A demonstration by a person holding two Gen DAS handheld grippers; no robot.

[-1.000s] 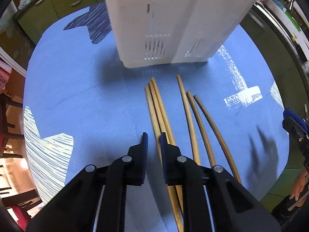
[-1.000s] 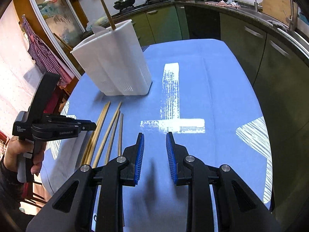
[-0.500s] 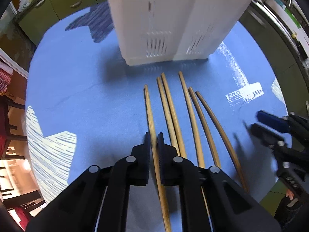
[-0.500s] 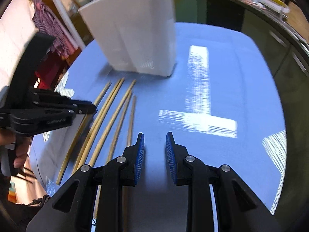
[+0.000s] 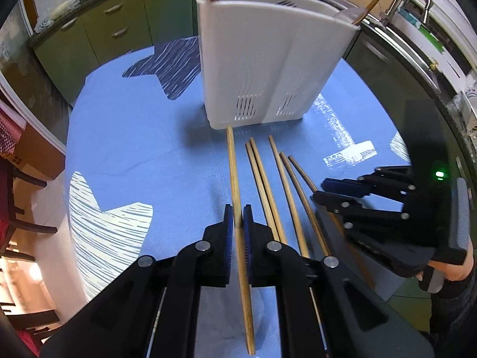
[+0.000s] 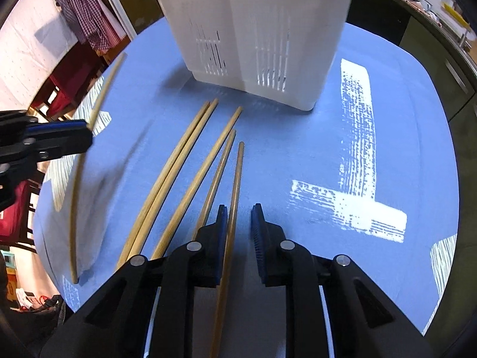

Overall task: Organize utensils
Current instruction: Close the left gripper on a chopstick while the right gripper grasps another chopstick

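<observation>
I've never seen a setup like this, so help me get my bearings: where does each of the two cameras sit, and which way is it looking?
Left wrist: rides on the left tongs, looking down their fingers at the one chopstick they pinch; right tongs and a hand show.
Right wrist: rides on the right tongs, closing around a dark chopstick, pads not yet touching; left tongs show.
Shared: white utensil holder, blue tablecloth, loose chopsticks.
</observation>
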